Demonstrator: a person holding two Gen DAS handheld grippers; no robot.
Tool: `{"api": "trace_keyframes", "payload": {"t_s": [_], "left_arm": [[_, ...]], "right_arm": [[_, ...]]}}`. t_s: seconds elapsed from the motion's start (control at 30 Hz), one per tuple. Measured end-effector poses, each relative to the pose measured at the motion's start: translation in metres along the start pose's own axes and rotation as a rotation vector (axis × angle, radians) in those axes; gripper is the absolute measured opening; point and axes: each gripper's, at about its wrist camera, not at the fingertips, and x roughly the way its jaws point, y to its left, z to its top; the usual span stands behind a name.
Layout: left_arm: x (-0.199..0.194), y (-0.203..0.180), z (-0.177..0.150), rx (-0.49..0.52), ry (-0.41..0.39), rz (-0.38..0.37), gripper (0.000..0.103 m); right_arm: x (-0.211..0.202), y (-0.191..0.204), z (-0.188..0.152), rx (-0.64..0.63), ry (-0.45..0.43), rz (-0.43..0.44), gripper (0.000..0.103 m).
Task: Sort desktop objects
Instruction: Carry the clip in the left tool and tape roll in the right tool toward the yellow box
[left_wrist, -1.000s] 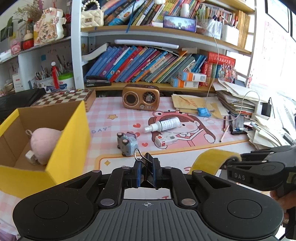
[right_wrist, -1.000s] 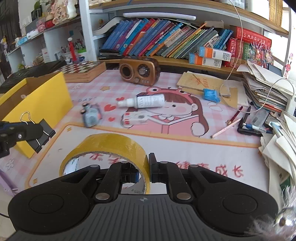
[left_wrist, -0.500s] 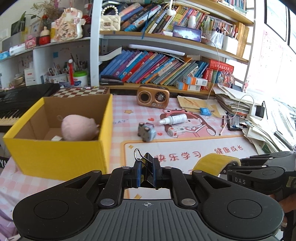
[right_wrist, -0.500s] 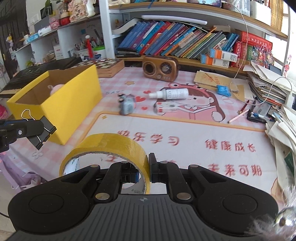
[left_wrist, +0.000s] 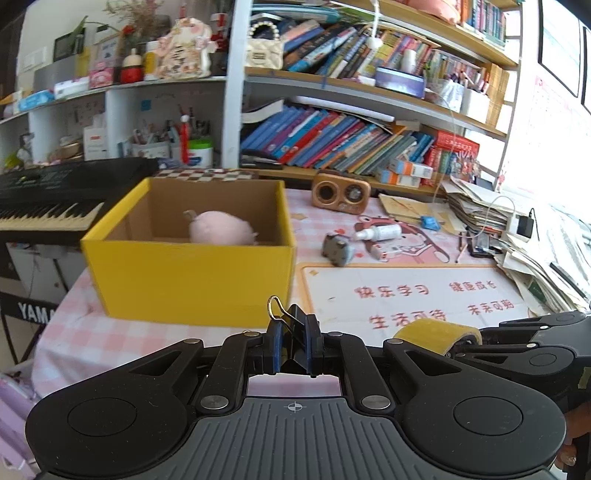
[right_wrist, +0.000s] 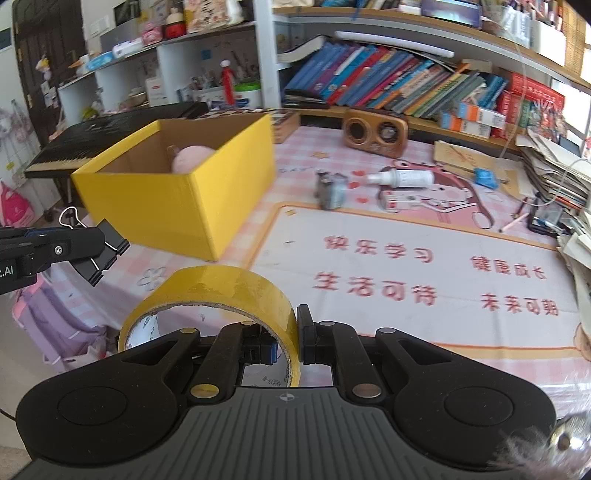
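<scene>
Now both loads hang off the surface's near edge, short of the open yellow cardboard box (left_wrist: 188, 280) at its near-left corner. Left fingers (left_wrist: 293, 345) clamp a black metal binder clip (left_wrist: 295, 328), nearer the box; right fingers (right_wrist: 297, 334) pinch the wall of a yellow tape roll (right_wrist: 221, 291). A pink plush (left_wrist: 218, 227) lies inside, the box floor mostly hidden.

A box (left_wrist: 188, 284) stands at the desk's (left_wrist: 122, 343) left edge with a soft toy (left_wrist: 218, 230) in it. Right of the box, toward the back edge, lie a toy car (left_wrist: 338, 249), a spray bottle (left_wrist: 380, 233) and a radio (left_wrist: 340, 192). A paper stack (left_wrist: 476, 206) sits at the right edge.
</scene>
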Motion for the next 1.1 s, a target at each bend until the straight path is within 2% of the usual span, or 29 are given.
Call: {"api": "trace_keyframes", "payload": {"t_s": [0.67,0.9,1.1], "left_arm": [[-0.051,0.077,-0.017,-0.083,-0.035,0.112,0.011],[-0.054,0.092,-0.006,-0.103,-0.062,0.127,0.011],[-0.045,0.101,0.020,-0.098,-0.108,0.127,0.011]], "right_arm": [[0.012,0.101,0.002,-0.115,0.018,0.126,0.009],[0.017,0.118,0.024,-0.158,0.001,0.170,0.009],[0.023,0.116,0.061,-0.178,-0.063,0.184,0.009]]}}
